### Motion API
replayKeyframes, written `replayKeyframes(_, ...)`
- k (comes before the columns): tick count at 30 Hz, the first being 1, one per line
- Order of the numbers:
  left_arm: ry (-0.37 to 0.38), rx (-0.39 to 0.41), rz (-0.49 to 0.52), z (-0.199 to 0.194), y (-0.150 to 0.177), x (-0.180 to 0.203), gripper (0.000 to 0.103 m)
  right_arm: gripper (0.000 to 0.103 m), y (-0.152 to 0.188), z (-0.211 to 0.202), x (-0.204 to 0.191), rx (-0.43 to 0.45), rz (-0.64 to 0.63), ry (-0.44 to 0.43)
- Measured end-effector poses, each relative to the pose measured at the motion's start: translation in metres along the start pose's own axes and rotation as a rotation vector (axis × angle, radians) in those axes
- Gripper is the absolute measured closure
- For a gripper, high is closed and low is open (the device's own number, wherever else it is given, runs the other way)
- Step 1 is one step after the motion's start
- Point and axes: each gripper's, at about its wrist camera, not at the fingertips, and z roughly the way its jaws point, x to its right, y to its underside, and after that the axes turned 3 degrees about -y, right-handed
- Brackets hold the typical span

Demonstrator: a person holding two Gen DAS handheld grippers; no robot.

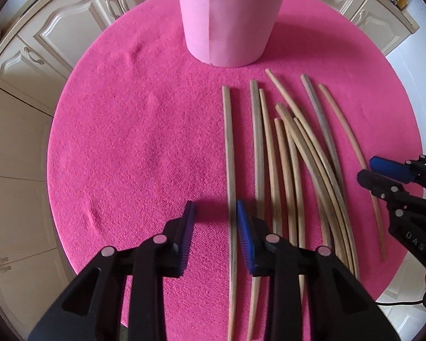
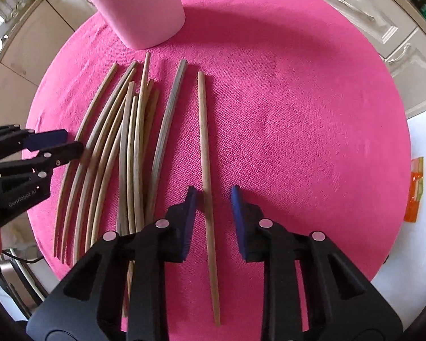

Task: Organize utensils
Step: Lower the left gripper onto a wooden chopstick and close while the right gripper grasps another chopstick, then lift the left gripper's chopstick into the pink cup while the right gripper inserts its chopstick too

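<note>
We hold our left gripper [image 1: 214, 218] low over the pink cloth [image 1: 133, 142], jaws apart — the leftmost chopstick [image 1: 229, 147] lies between them, close against the inner face of the right-hand pad. Our right gripper [image 2: 213, 201] is open too, straddling the rightmost chopstick [image 2: 204, 142], which lies a little apart from the rest. The other chopsticks [image 2: 127, 142] lie fanned on the cloth between the two grippers, their far ends pointing toward the pink cup [image 2: 144, 8] standing upright at the far edge.
</note>
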Motion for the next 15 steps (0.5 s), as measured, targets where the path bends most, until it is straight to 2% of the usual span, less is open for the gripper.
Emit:
replayKeyframes(2, 0.015, -0.009, 0.002, 0.0, -0.004, 0.0, 0.073, 0.083, 0.0, -0.001, -0.003, -0.005, -0.016, 0.022)
replayKeyframes(5, -0.011, -0.004, 0.031, 0.004, -0.006, 0.002, 0.076, 0.092, -0.001, -0.003, 0.003, -0.005, -0.001, 0.022)
replayKeyframes(8, -0.008, 0.01, 0.031, 0.001, -0.006, 0.003, 0.087, 0.097, -0.007, -0.006, 0.015, -0.002, 0.039, -0.001)
replayKeyframes(9, 0.001, 0.014, 0.02, 0.0, -0.006, 0.001, 0.094, 0.097, -0.008, -0.006, 0.02, 0.001, 0.06, -0.021)
replayKeyframes(15, 0.117, 0.059, -0.076, -0.014, -0.002, -0.022, 0.096, 0.097, -0.004, -0.023, 0.045, 0.073, 0.163, -0.121)
